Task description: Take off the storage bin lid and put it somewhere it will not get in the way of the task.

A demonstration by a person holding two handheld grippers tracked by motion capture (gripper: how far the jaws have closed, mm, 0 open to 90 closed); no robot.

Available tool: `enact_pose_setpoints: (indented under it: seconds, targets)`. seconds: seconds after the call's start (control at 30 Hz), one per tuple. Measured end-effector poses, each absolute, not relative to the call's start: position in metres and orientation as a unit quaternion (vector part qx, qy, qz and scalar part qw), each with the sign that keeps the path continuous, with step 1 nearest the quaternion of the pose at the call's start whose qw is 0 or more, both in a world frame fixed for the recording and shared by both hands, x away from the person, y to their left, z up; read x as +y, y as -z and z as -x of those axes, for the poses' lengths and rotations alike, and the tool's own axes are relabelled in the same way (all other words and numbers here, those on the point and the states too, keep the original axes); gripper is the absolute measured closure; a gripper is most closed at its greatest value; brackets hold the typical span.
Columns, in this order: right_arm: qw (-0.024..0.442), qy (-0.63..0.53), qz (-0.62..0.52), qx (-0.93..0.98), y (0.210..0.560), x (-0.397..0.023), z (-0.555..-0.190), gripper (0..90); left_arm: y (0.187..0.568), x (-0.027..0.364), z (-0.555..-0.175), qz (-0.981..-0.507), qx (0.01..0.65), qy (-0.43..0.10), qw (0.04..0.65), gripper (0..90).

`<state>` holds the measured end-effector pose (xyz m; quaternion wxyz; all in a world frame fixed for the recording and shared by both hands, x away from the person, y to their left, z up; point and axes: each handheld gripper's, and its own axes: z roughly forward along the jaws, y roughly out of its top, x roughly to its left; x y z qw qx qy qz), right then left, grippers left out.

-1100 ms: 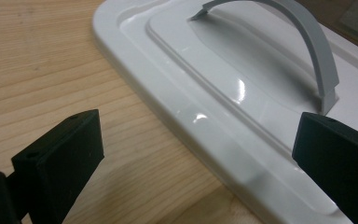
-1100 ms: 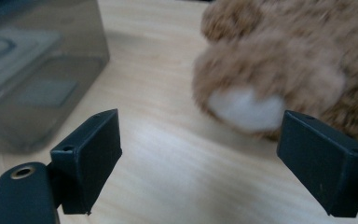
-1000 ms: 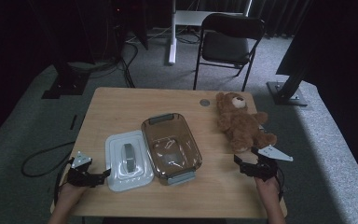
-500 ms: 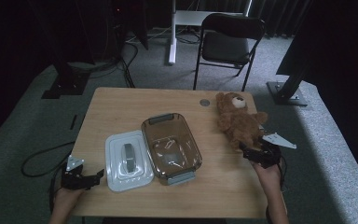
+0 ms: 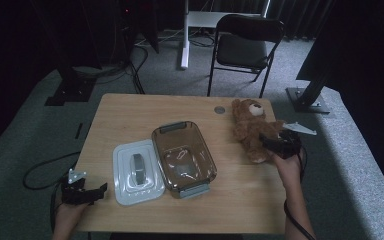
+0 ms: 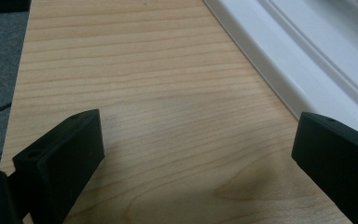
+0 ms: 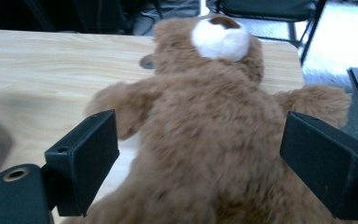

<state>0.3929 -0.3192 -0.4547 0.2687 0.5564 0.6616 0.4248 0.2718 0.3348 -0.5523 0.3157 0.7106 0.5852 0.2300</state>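
A brown teddy bear (image 5: 250, 129) lies on its back at the table's right side. My right gripper (image 5: 269, 142) is open, and in the right gripper view its jaws stand on either side of the bear's body (image 7: 205, 140). Mid-table sits a clear brownish container (image 5: 183, 158) with grey handles. Its white lid (image 5: 137, 171) with a grey handle lies just left of it. My left gripper (image 5: 99, 191) rests open at the front left corner, pointing toward the lid's edge (image 6: 307, 60), with bare wood between its jaws.
A small round grey disc (image 5: 219, 109) lies near the table's far edge, left of the bear's head. A black folding chair (image 5: 245, 45) stands behind the table. A cable (image 5: 40, 167) trails over the floor on the left.
My right gripper has moved forward and left from the table's right edge onto the bear. My left gripper has drawn back toward the front left corner.
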Motion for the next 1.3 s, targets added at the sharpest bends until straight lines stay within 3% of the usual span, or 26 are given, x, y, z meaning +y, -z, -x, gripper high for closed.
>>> enact_pose_setpoints:
  seconds: [0.73, 1.3]
  targets:
    - [0.213, -0.354, -0.606, 0.680, 0.487, -0.318, -0.451, 10.8, 0.557, 0.331, -0.277, -0.707, 0.595, -0.253, 0.286, 2.9]
    - [0.196, -0.341, -0.597, 0.699, 0.500, -0.313, -0.452, 10.8, 0.557, 0.330, -0.277, -0.706, 0.596, -0.253, 0.285, 2.9]
